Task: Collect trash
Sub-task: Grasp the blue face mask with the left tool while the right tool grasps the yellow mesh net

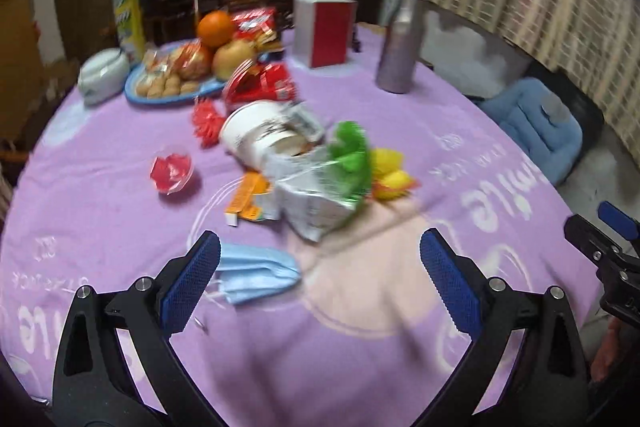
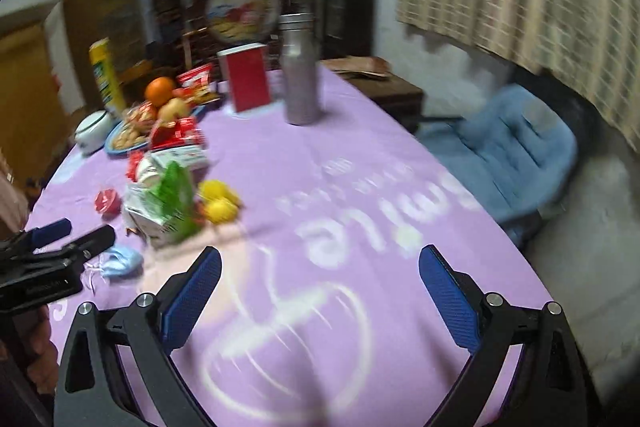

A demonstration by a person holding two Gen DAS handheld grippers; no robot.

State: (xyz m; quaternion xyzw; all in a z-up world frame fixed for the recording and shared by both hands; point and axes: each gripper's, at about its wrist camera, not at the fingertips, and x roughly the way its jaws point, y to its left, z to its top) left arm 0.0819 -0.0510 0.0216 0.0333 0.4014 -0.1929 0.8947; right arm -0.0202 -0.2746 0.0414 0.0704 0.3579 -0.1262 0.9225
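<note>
1. One blue face mask (image 1: 256,273), one toppled white cup (image 1: 256,135) and roughly three crumpled wrappers lie mid-bench (image 1: 120,227).
2. Right of the cup, bare cloth reaches the edge.
3. Left claw (image 1: 320,283) and right claw (image 2: 320,291) both gape, empty.

Motion blur smears the heap of wrappers (image 1: 320,183) and the white lettering on the table (image 2: 360,227), leaving the print unreadable, while the picture's right edge cuts off the right claw (image 1: 612,227).

Dim indoor light, motion-blurred fisheye views
</note>
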